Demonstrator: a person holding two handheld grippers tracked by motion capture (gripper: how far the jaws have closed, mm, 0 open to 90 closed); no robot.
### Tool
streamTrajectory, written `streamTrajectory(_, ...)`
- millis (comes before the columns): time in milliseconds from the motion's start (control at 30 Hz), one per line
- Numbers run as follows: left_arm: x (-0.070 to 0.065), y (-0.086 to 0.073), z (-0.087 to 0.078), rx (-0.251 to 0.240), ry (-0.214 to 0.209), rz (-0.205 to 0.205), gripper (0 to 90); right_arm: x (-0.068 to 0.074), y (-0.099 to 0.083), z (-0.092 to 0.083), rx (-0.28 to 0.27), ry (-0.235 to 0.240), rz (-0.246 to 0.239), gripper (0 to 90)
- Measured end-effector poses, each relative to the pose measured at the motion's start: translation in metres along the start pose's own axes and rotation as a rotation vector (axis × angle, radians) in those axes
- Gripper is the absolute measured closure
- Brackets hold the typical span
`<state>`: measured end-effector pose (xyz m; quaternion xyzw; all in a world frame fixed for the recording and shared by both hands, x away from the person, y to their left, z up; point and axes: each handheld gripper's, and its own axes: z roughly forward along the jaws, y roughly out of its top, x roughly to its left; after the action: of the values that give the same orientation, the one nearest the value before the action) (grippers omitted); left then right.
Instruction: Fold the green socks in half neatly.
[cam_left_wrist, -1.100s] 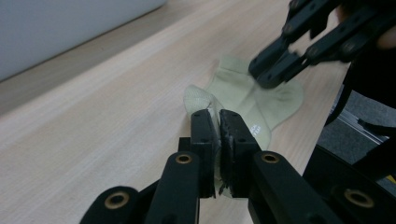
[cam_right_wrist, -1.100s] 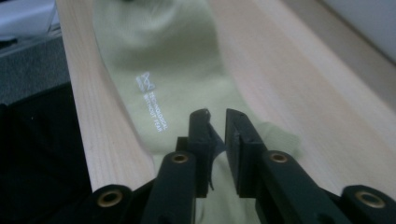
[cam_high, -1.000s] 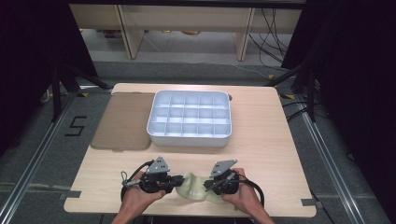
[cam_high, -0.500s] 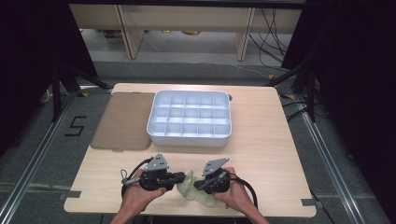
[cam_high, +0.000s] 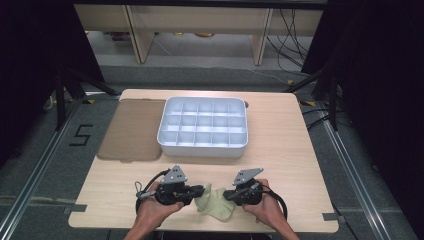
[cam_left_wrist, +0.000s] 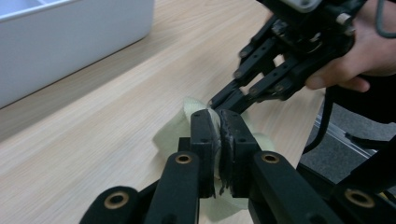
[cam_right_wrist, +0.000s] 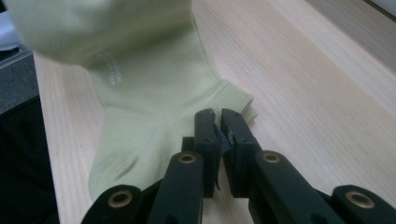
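Pale green knitted fabric sock (cam_high: 216, 204) lying at near table edge of light wooden table (cam_high: 280, 150), between both tools, well short of white plastic compartmented tray (cam_high: 202, 127) and brown flat mat (cam_high: 132, 130). Left gripper (cam_left_wrist: 215, 116) clamped on a fold of the sock, lifting it slightly. Right gripper (cam_right_wrist: 216, 117) drawn together at the ribbed cuff edge; whether cloth is actually caught between the jaws cannot be told. Judged light, limp, prone to droop and slide; best pinched at cuff or toe. Underside of the sock hidden; printed lettering illegible; tray compartments apparently empty.
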<state>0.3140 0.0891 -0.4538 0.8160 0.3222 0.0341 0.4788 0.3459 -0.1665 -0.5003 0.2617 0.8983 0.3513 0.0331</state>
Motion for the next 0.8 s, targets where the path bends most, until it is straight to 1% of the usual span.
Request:
streamTrajectory(33,0.0,0.0,0.0,0.0,0.0,0.0,83.8,-0.001,0.001,0.001,0.001,0.008,0.004,85.6)
streamTrajectory(67,-0.003,0.002,0.007,0.004,-0.012,0.017,83.8,0.0,0.001,0.002,0.0,0.019,0.019,85.5)
streamTrajectory(100,-0.004,0.003,0.011,0.008,-0.014,0.028,83.9,-0.003,0.001,0.002,-0.007,0.018,0.01,85.5)
streamTrajectory(133,-0.006,0.003,0.015,0.013,-0.02,0.033,83.8,-0.003,0.0,0.001,-0.003,0.03,0.012,85.5)
streamTrajectory(167,-0.009,0.003,0.018,0.016,-0.027,0.03,83.8,-0.004,0.0,0.001,-0.006,0.028,0.014,85.4)
streamTrajectory(200,-0.01,0.003,0.022,0.027,-0.028,0.042,83.8,-0.004,0.0,0.001,-0.009,0.026,0.015,85.4)
streamTrajectory(233,-0.011,0.002,0.025,0.031,-0.031,0.044,83.8,-0.003,0.0,0.001,-0.008,0.029,0.02,85.1)
streamTrajectory(267,-0.012,0.001,0.028,0.04,-0.033,0.033,83.8,-0.005,0.0,0.001,-0.007,0.033,0.017,84.9)
streamTrajectory(300,-0.012,0.001,0.031,0.047,-0.035,0.05,83.7,-0.005,0.0,0.002,-0.012,0.03,0.022,84.7)
streamTrajectory(367,-0.013,0.0,0.033,0.05,-0.033,0.051,83.6,-0.006,-0.001,0.001,-0.013,0.038,0.019,84.6)
streamTrajectory(400,-0.013,-0.002,0.036,0.064,-0.028,0.066,83.6,-0.007,-0.001,0.0,-0.014,0.045,0.04,84.0)
streamTrajectory(467,-0.012,-0.002,0.037,0.062,-0.027,0.06,83.5,-0.009,-0.001,-0.001,-0.029,0.031,0.038,83.2)
streamTrajectory(500,-0.012,-0.002,0.037,0.067,-0.015,0.055,83.3,-0.01,-0.001,-0.003,-0.036,0.032,0.048,82.9)
streamTrajectory(533,-0.01,-0.001,0.038,0.067,-0.02,0.068,83.1,-0.012,-0.002,-0.005,-0.042,0.028,0.054,82.4)
streamTrajectory(567,-0.01,-0.001,0.038,0.067,-0.02,0.068,83.0,-0.013,-0.002,-0.007,-0.049,0.029,0.067,82.3)
streamTrajectory(600,-0.011,-0.001,0.04,0.07,-0.017,0.06,82.8,-0.015,-0.003,-0.008,-0.06,0.033,0.069,82.2)
streamTrajectory(633,-0.011,-0.001,0.04,0.07,-0.017,0.06,82.7,-0.015,-0.003,-0.008,-0.06,0.033,0.069,82.2)
streamTrajectory(667,-0.012,-0.001,0.043,0.083,-0.01,0.067,82.6,-0.018,-0.004,-0.011,-0.068,0.023,0.078,82.0)
streamTrajectory(700,-0.012,-0.001,0.045,0.092,-0.015,0.08,82.4,-0.018,-0.004,-0.013,-0.074,0.024,0.094,81.7)
streamTrajectory(767,-0.013,-0.002,0.047,0.1,-0.007,0.077,80.5,-0.02,-0.004,-0.017,-0.085,0.02,0.101,80.9)
streamTrajectory(800,-0.014,-0.003,0.052,0.103,-0.003,0.065,80.4,-0.021,-0.004,-0.019,-0.086,0.021,0.104,80.5)
